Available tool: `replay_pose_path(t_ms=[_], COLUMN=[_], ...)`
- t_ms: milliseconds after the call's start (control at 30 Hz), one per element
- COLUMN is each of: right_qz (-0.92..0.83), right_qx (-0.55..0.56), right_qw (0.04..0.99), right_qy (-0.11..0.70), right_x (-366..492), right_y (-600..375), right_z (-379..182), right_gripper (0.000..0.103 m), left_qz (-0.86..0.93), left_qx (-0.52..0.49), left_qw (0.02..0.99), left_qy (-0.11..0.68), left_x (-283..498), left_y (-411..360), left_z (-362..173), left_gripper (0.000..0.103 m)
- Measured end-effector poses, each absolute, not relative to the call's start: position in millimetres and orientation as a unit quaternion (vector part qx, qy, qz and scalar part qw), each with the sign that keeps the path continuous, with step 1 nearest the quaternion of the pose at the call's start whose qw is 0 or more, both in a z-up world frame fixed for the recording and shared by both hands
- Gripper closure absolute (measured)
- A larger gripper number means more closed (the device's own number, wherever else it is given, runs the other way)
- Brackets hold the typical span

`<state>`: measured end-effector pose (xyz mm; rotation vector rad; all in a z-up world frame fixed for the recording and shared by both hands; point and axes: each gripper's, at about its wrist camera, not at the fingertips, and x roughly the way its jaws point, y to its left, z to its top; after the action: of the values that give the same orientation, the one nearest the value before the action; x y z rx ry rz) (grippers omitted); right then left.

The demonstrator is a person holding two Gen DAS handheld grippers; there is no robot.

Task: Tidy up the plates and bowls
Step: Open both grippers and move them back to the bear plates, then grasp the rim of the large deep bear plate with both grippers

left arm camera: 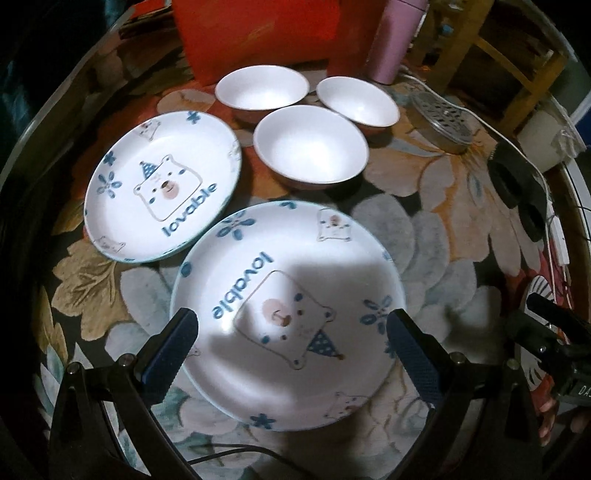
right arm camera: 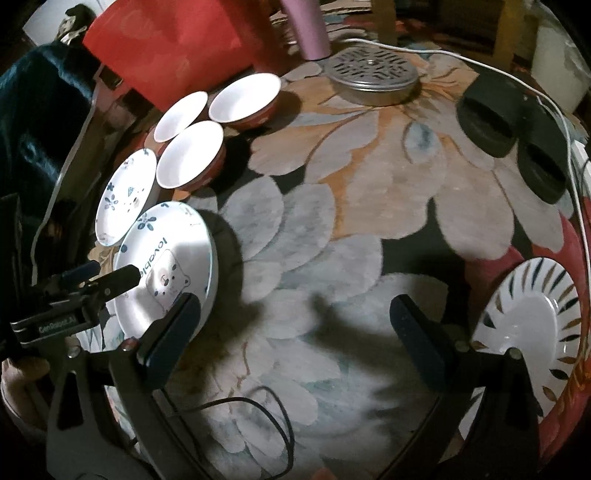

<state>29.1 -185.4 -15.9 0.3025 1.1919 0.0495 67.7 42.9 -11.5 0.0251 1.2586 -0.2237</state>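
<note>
Two white bear plates marked "lovable" lie on the flowered tablecloth. The near plate lies just under my left gripper, which hovers open with one finger over each side of the plate. The far plate sits behind it to the left. Three white bowls with red outsides stand beyond: a near bowl, a back left bowl and a back right bowl. My right gripper is open over bare cloth, with nothing between its fingers. A white plate with dark stripes lies to its right.
A red box and a pink bottle stand behind the bowls. A perforated metal lid, black round pads and a white cable lie at the back right. A thin black cable loops near the front edge.
</note>
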Motion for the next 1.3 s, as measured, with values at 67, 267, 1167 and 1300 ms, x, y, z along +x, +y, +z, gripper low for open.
replay_pose_path(t_ms=[67, 267, 1167, 1300], right_qz=[0.028, 0.046, 0.091, 0.097], right_qx=[0.135, 0.117, 0.137, 0.136], right_qw=[0.816, 0.813, 0.755, 0.753], right_qy=[0.562, 0.569, 0.635, 0.637], right_x=[33.0, 42.9, 80.0, 81.1], right_y=[-178.6, -157.1, -102.8, -101.4], right_z=[-19.0, -26.8, -94.8, -95.4], right_gripper=[0.0, 0.0, 0.074, 0.085], left_qz=[-0.099, -0.084, -0.06, -0.086], left_qx=[0.01, 0.006, -0.065, -0.068], left_qw=[0.801, 0.796, 0.774, 0.772], left_qy=[0.59, 0.599, 0.627, 0.626], left_x=[68.6, 69.7, 90.2, 97.4], left_y=[49.2, 66.5, 138.5, 133.7], left_z=[-15.6, -26.7, -83.8, -81.7], left_gripper=[0.001, 0.001, 0.045, 0.073])
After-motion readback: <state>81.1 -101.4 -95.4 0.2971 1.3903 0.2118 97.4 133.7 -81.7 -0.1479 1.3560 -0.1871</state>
